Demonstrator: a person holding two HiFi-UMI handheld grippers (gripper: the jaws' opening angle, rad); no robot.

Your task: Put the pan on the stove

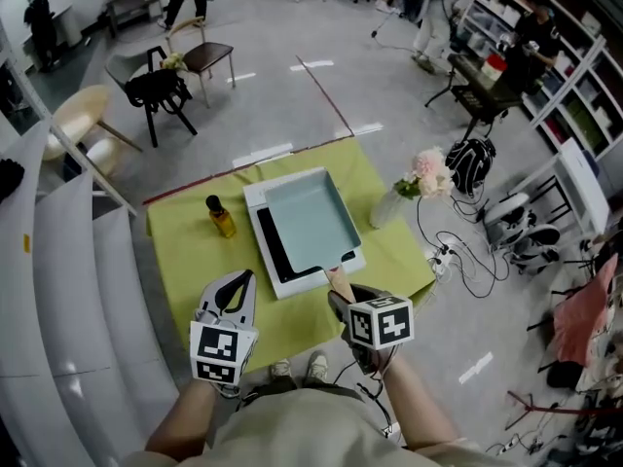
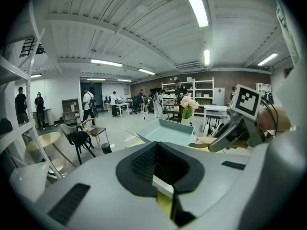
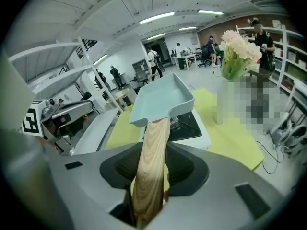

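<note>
While over the stove [image 1: 256,200], pan [image 1: 310,220] between bottle [image 1: 220,216] and flowers [image 1: 428,171].

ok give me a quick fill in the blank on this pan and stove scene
1. The right tongs are shut on the pan's wooden ____.
2. The pan is light ____ in colour.
3. In the head view, the bottle stands to the ____ of the stove.
4. The left tongs are open and hold ____.

Missing words: handle; blue; left; nothing
</note>
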